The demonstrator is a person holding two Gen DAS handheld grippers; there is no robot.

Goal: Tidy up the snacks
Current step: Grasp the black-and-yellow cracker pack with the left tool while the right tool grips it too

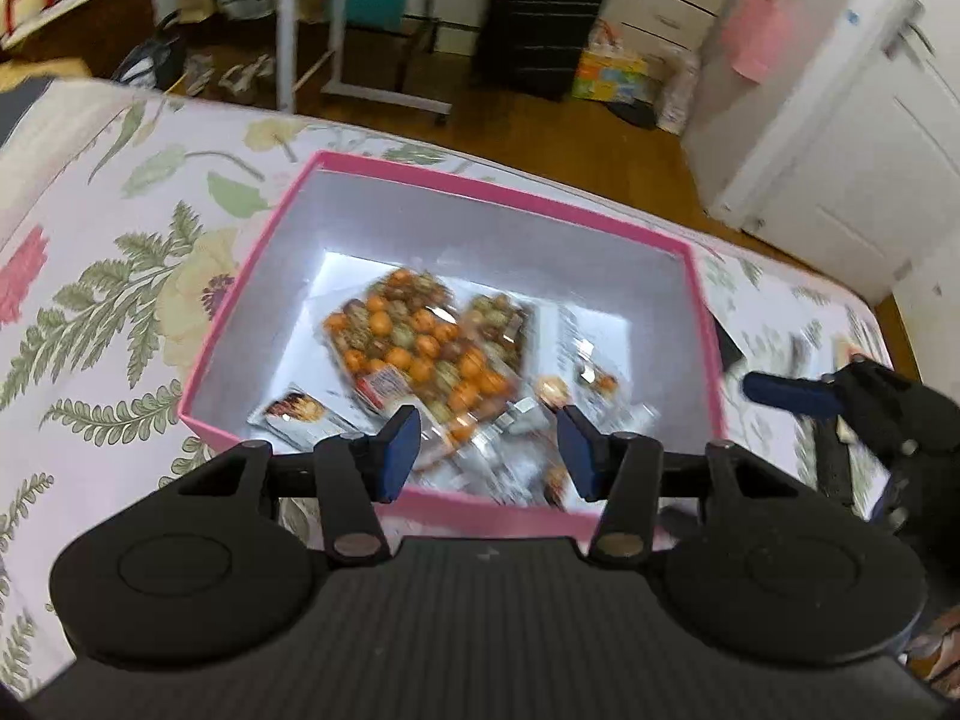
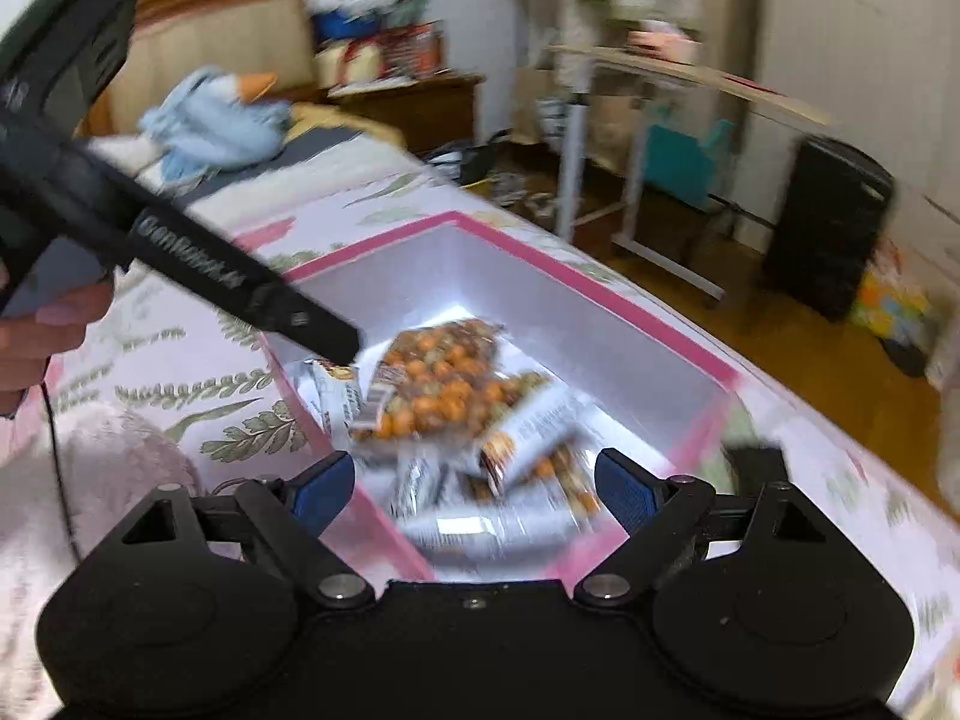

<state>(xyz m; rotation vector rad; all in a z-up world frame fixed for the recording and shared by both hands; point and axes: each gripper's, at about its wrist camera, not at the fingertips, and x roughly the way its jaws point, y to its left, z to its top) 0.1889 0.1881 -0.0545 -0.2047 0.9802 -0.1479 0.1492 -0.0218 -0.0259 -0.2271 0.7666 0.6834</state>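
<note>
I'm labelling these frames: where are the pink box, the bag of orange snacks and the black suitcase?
pink box (image 1: 480, 187): left wrist view, far rim.
bag of orange snacks (image 1: 414, 342): left wrist view, middle of the bag.
black suitcase (image 1: 540, 18): left wrist view, front face.

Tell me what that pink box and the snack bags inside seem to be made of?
The pink box looks like stiff cardboard: thin straight walls, sharp corners, matte pink outside and plain pale lining. The snack bags look like clear, glossy plastic film, since the orange and brown balls show through and the crinkled edges glint. The pictures are blurred, so this is a best guess.
</note>
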